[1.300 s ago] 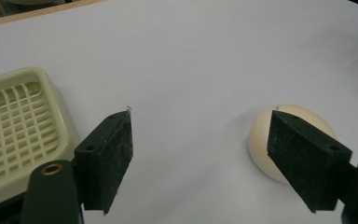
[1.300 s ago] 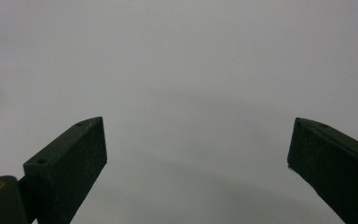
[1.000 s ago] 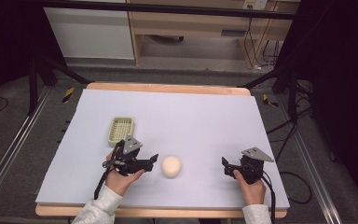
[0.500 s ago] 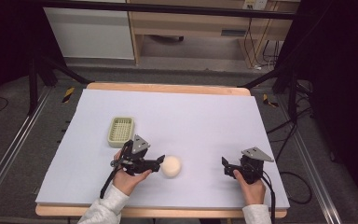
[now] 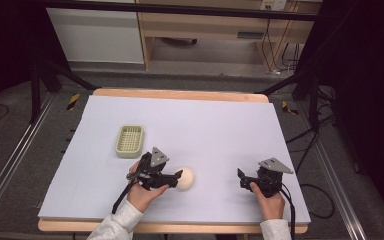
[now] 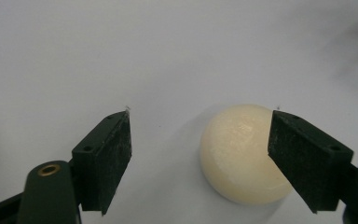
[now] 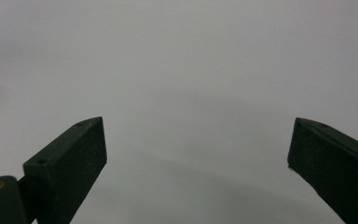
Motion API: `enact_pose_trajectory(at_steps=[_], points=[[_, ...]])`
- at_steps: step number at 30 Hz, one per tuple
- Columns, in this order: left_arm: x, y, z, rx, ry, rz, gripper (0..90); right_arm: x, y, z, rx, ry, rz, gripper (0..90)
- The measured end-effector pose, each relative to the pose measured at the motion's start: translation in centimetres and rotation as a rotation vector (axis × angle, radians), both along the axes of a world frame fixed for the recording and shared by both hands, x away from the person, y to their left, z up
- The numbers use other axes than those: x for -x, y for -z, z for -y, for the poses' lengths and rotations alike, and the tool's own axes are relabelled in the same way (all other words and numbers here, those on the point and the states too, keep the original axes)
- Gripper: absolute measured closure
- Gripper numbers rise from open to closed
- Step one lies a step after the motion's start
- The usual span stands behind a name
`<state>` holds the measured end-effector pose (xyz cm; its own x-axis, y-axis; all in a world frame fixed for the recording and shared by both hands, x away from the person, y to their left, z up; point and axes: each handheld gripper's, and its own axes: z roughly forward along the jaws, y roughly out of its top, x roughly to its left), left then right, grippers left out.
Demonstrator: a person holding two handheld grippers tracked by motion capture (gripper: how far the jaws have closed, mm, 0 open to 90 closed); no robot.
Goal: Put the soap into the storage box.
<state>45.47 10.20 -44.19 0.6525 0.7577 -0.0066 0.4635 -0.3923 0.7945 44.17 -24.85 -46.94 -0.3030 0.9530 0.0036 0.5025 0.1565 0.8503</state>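
A cream, rounded bar of soap (image 5: pixel 185 178) lies on the white table sheet (image 5: pixel 205 130) near the front. My left gripper (image 5: pixel 178 176) is open right at it. In the left gripper view the soap (image 6: pixel 242 154) sits between the jaws, close against the right-hand one, with a wide gap to the left-hand one. A pale green slatted soap dish (image 5: pixel 129 141) stands behind and to the left of that hand. My right gripper (image 5: pixel 241 178) rests low at the front right, open, and its jaws frame bare sheet (image 7: pixel 191 93).
The sheet covers a wooden-edged table (image 5: pixel 180 94). Beyond it stand wooden furniture (image 5: pixel 205 30) and cables (image 5: pixel 275 45) on the floor. Metal rails (image 5: pixel 10 165) run along both sides of the table.
My left gripper has moved to the right, away from the soap dish, and now has the soap between its open jaws. The right gripper has stayed put.
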Motion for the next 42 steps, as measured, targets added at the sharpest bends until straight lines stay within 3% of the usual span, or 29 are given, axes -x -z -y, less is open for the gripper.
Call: enact_pose_trajectory(at_steps=[30,42], points=[[0.5,0.9,3.4,-0.044,0.065,-0.043,16.4,0.0,0.0,0.1,-0.006,-0.002,-0.001,4.8],[0.3,1.4,3.5,-0.075,0.065,-0.063,14.2,0.0,0.0,0.1,-0.007,-0.001,-0.004,4.8]])
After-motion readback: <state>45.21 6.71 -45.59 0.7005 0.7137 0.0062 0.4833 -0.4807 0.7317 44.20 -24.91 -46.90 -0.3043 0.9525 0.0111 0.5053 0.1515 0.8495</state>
